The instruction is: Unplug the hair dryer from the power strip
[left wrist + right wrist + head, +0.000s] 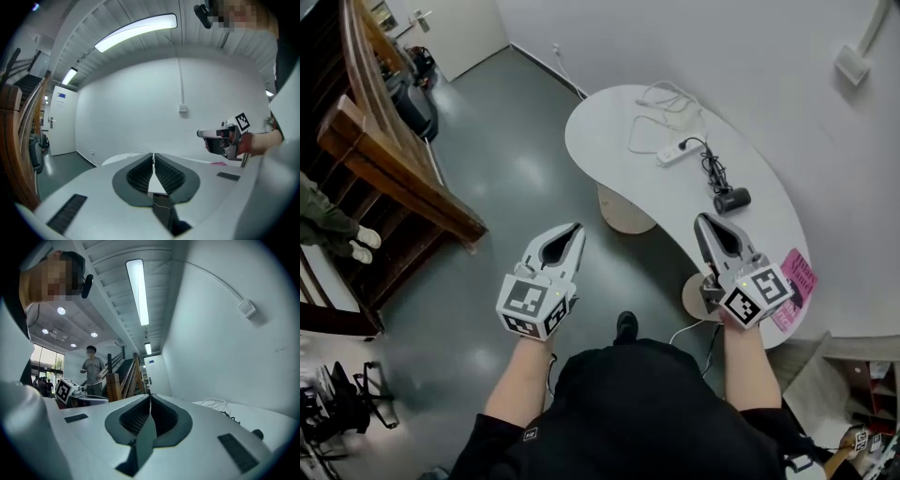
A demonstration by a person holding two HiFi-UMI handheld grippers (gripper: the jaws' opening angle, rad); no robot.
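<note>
Task not begun: dryer apparently plugged into strip on tabletop, at 11 o'clock from right gripper. Left gripper and right both had jaws together, empty.

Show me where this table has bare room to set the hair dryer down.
Bare: the left lobe of the table, between its rounded edge and the power strip; also the stretch along the wall between the hair dryer and the pink paper. Crowded: the far end, with the coiled white cable and the black cord.
</note>
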